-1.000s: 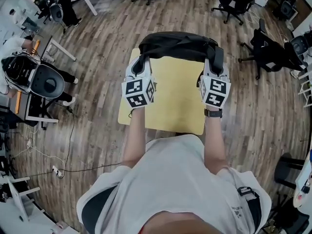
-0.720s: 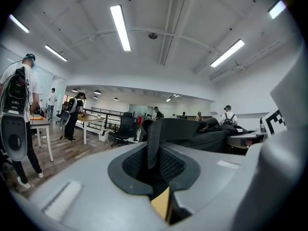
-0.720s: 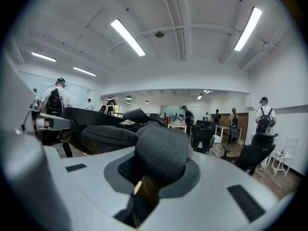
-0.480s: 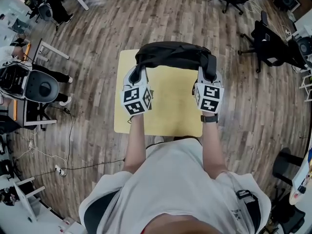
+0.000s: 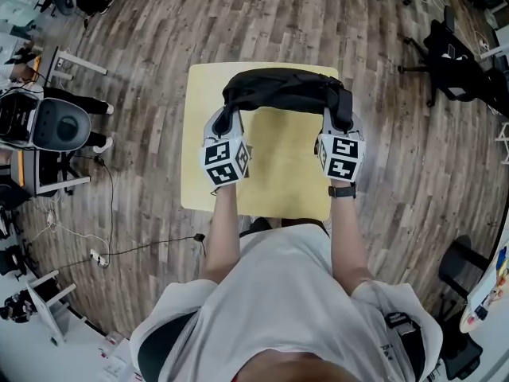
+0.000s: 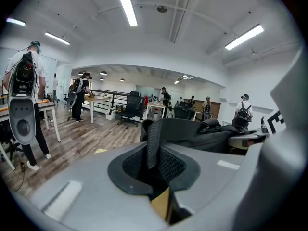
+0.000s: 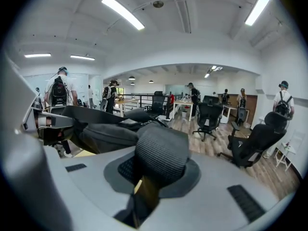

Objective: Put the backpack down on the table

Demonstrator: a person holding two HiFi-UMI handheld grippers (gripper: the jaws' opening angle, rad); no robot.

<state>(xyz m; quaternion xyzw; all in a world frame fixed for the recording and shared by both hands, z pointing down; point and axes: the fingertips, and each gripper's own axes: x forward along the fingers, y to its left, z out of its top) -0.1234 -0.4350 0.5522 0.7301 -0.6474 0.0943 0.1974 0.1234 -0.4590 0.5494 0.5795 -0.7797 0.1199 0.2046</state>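
My left gripper (image 5: 224,119) and right gripper (image 5: 340,118), each clamped tight on a strap (image 6: 153,146), hold the black backpack (image 5: 280,88) over the yellow table (image 5: 274,181). I should lower both ends evenly.

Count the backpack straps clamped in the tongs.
2. A narrow strap sits in the left tongs, a wide mesh strap in the right tongs, at opposite ends of the backpack. More straps may be hidden underneath.

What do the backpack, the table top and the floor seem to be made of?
Backpack: black matte fabric; its strap shows a mesh weave. Table: pale yellow, smooth and plain, maybe laminate or painted board. Floor: grey-brown planks with grain, either wood or wood-look vinyl.
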